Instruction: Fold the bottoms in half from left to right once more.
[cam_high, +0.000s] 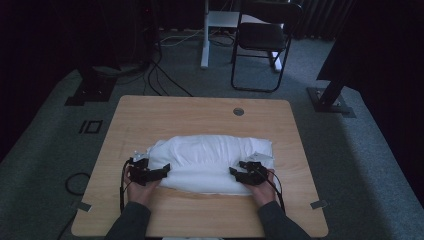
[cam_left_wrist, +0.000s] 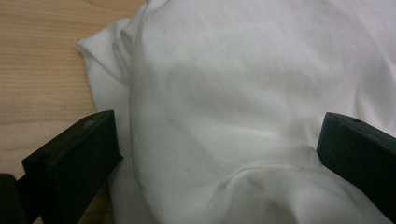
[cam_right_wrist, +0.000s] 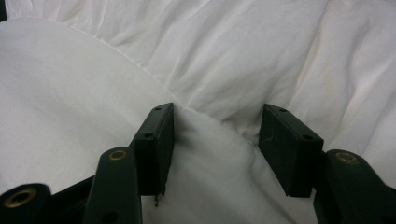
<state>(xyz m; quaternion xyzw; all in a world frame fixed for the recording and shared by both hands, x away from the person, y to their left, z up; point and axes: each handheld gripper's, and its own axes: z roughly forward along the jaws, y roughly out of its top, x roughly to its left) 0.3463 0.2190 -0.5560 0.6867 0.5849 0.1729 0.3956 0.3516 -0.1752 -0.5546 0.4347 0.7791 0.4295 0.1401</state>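
Plump white fabric pillow (cam_high: 210, 162) lying mid wooden counter (cam_high: 150, 115). Left hand-held gripper (cam_high: 162, 171) and right hand-held gripper (cam_high: 235, 172) spread wide at its near corners, gripping nothing. Grasp not yet made; handling judged barely begun.

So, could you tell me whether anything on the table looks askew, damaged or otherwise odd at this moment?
Nothing stands out. The white pillow lies roughly centred on the wooden table, its cover wrinkled but with no visible tear or stain. The left gripper and right gripper sit at its near corners, jaws open around folds of fabric.
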